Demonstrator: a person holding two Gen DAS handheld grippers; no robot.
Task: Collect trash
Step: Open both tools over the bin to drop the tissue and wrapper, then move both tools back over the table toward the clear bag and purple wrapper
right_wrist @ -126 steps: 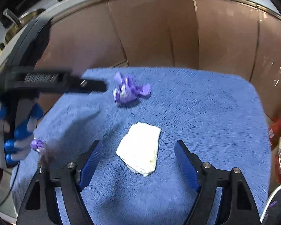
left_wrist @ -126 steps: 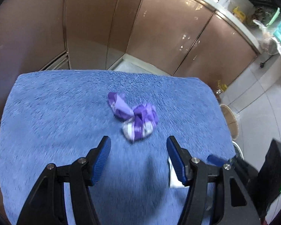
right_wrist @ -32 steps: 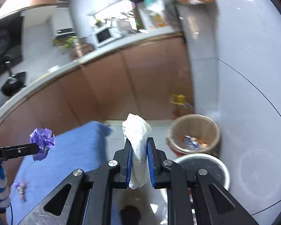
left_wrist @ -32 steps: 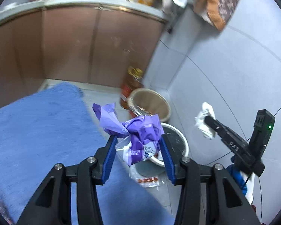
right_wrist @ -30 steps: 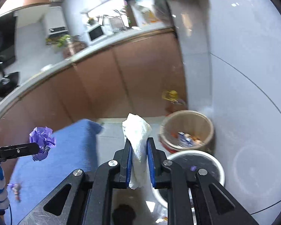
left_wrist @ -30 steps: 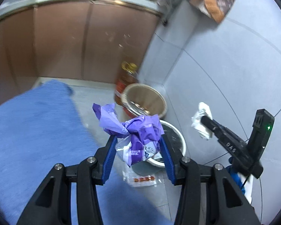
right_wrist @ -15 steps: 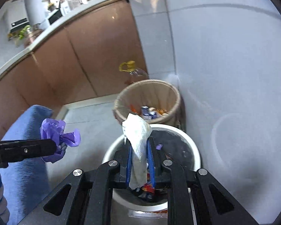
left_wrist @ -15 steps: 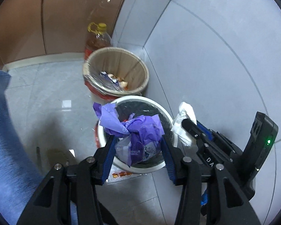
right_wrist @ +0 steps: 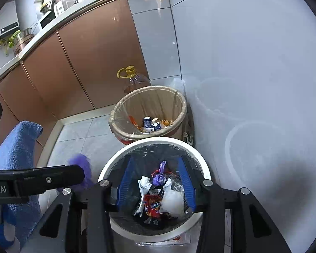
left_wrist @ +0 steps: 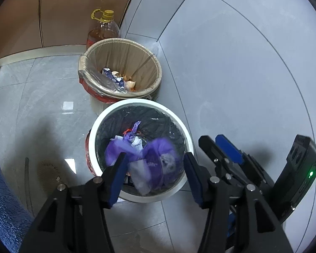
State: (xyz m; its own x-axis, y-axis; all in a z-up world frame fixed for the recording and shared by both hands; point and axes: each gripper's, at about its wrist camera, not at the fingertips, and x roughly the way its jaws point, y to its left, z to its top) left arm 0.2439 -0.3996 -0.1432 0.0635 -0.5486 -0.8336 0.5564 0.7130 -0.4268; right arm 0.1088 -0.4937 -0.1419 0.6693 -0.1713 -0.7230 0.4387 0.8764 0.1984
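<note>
My left gripper [left_wrist: 154, 174] is open above the white bin with a black liner [left_wrist: 180, 123]. The purple wrapper bundle [left_wrist: 155, 161] is blurred between the jaws, dropping into the bin. My right gripper [right_wrist: 155, 182] is open over the same bin [right_wrist: 204, 162]. The white tissue [right_wrist: 172, 202] lies inside among other wrappers. The right gripper shows in the left wrist view [left_wrist: 219, 145], beside the bin rim. The left gripper's finger [right_wrist: 38, 180] crosses the right wrist view with a purple blur [right_wrist: 82, 164] next to it.
A tan-lined bin [left_wrist: 120, 42] with scraps stands behind the white bin, against the grey tiled wall. An oil bottle [left_wrist: 103, 29] stands behind it by brown cabinets [right_wrist: 90, 48]. A blue towel [right_wrist: 16, 143] covers the surface at left.
Both grippers have opened. The white tissue has fallen into the white bin and the purple bundle has been let go above it.
</note>
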